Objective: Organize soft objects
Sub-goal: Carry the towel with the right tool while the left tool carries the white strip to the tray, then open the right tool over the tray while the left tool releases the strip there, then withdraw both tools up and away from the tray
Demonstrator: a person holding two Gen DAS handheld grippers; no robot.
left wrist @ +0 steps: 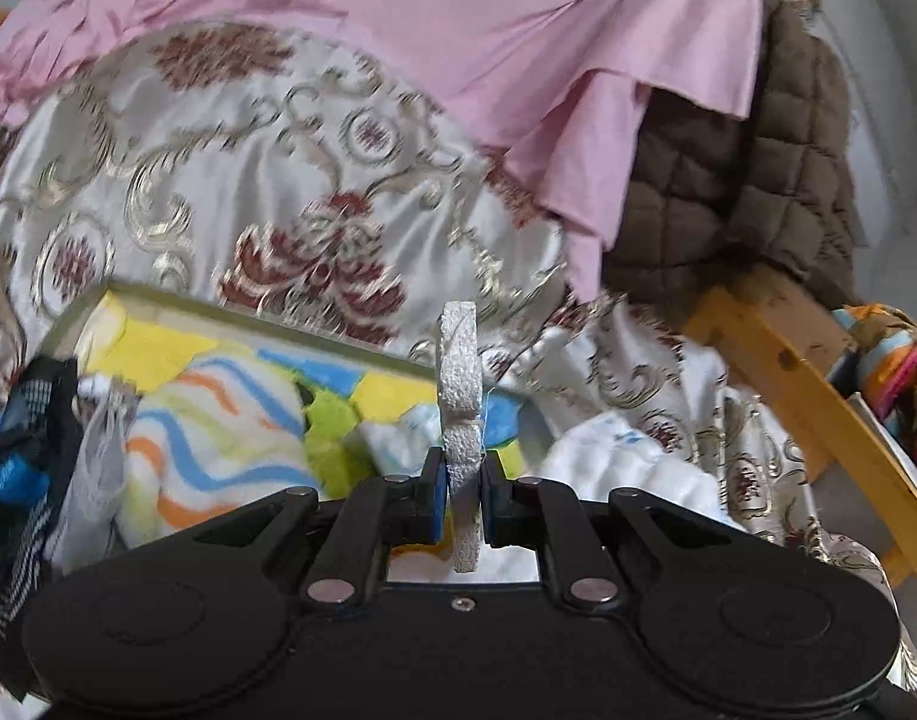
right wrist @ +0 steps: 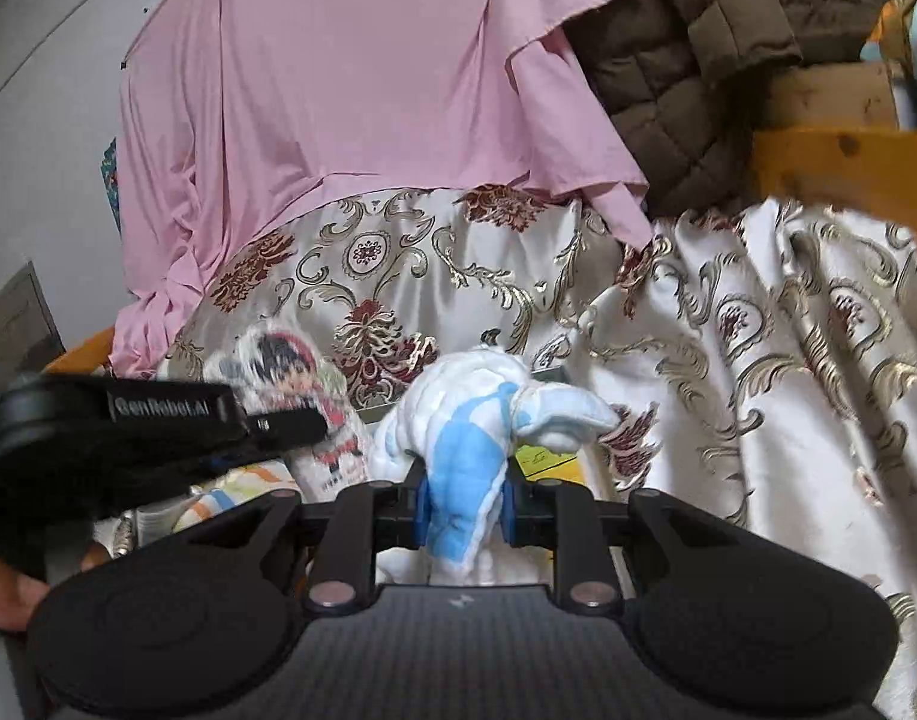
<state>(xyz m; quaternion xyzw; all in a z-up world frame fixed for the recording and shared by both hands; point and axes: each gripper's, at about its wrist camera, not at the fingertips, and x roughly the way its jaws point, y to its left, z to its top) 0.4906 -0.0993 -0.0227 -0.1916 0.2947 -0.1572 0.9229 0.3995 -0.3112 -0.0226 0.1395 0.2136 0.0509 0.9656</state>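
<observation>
My left gripper (left wrist: pixel 463 480) is shut on a thin, flat white pad (left wrist: pixel 458 384), which I see edge-on and upright between the jaws. The right wrist view shows the same pad's face (right wrist: pixel 290 384), printed with a cartoon child, with the left gripper (right wrist: pixel 290 420) coming in from the left. My right gripper (right wrist: pixel 463 498) is shut on a bunched white and light-blue soft cloth (right wrist: pixel 470 438). Below the left gripper lies an open box (left wrist: pixel 266 315) holding striped and yellow towels (left wrist: pixel 218 420).
A cream satin cloth (left wrist: pixel 230 180) with red and gold patterns drapes behind the box, with a pink cloth (left wrist: pixel 518 48) over it. A brown quilted jacket (left wrist: pixel 758 168) hangs on a wooden frame (left wrist: pixel 776 348) at the right. Dark garments (left wrist: pixel 26 450) lie at the box's left.
</observation>
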